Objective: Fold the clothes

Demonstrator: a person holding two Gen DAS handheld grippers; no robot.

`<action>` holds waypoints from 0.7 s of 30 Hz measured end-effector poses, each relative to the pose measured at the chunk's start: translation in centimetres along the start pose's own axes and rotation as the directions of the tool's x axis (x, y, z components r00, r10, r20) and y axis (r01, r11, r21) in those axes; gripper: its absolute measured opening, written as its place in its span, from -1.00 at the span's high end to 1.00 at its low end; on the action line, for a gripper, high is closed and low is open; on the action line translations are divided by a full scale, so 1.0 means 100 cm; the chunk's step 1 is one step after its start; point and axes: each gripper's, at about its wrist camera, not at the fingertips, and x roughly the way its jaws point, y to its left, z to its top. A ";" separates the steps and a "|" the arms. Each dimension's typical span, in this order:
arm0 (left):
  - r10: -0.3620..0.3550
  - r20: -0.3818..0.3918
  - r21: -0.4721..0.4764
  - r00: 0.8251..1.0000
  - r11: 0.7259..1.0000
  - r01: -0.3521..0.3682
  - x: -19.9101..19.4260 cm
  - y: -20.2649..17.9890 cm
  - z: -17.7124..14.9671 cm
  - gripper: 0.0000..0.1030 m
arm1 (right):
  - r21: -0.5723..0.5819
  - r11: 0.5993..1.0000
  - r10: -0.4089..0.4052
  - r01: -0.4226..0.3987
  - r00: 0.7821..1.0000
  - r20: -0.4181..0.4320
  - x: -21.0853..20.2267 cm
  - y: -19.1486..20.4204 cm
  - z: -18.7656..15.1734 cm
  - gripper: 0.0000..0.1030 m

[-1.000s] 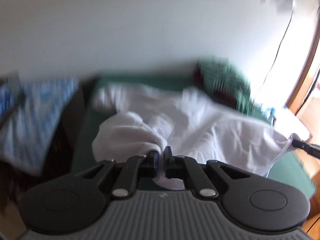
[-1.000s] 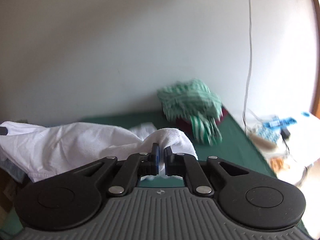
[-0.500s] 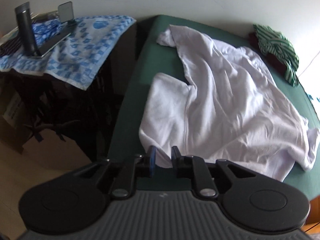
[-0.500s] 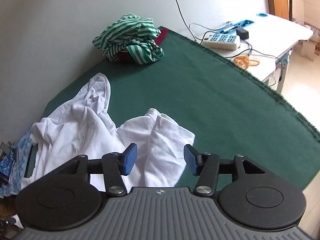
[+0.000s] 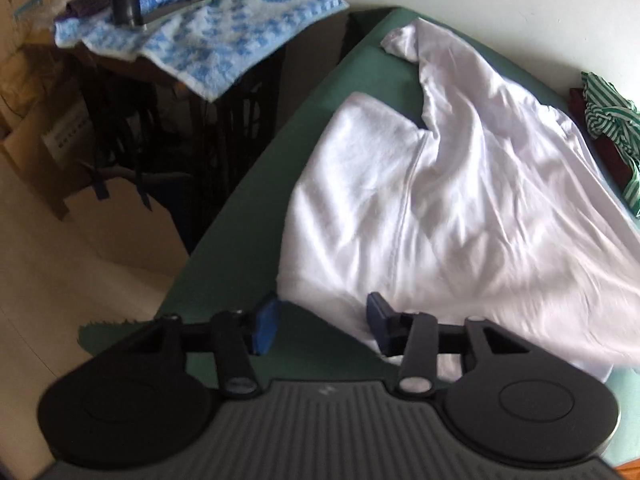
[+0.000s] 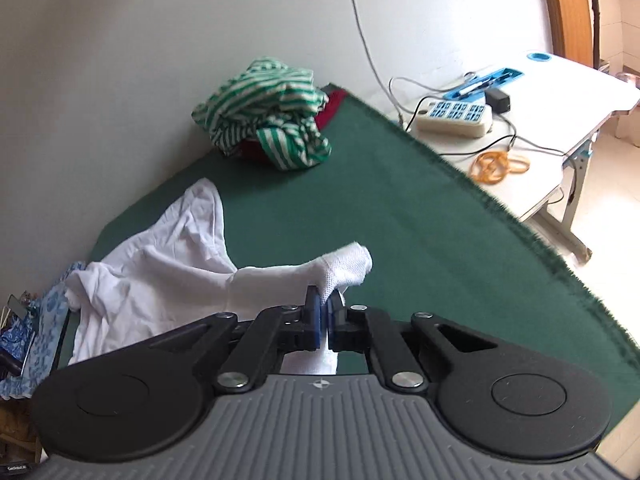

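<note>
The white shirt (image 5: pixel 460 200) sprawls over the green worktop (image 6: pixel 400 208), a striped green garment (image 6: pixel 264 116) heaped at the far edge by the wall and nothing lying between them. Only the left view shows the blue checked cloth (image 5: pixel 212 40) off the worktop's left edge, only the right view the white desk (image 6: pixel 560 92) with a power strip (image 6: pixel 454 116). Since half a second ago, the right claw (image 6: pixel 325 312) has snapped together, pinching a shirt corner, while the left claw (image 5: pixel 320 324) is opening, its pads off the hem.
</note>
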 end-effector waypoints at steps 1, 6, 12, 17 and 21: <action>0.014 0.012 0.010 1.000 1.000 -0.014 -0.002 -0.005 -0.001 -0.06 | -0.013 1.000 -0.014 0.013 1.000 -0.019 -0.007 -0.008 0.000 0.94; 0.053 0.041 0.021 0.998 0.998 -0.054 -0.011 -0.022 -0.003 -0.08 | -0.037 0.993 -0.115 0.110 0.984 -0.140 -0.004 -0.041 -0.014 0.49; -0.094 0.020 0.206 0.995 0.975 0.087 -0.048 -0.045 -0.021 -0.08 | -0.102 0.994 -0.071 0.047 0.966 -0.247 0.013 -0.052 -0.025 0.17; -0.196 -0.091 0.372 0.976 0.903 0.216 -0.054 -0.094 -0.063 -0.32 | -0.180 0.984 -0.050 -0.003 0.957 -0.287 0.038 -0.043 -0.036 -0.08; -0.248 -0.133 0.306 0.960 0.910 0.278 -0.032 -0.124 -0.080 -0.28 | -0.187 0.980 0.018 -0.066 0.969 -0.245 0.050 -0.035 -0.023 0.88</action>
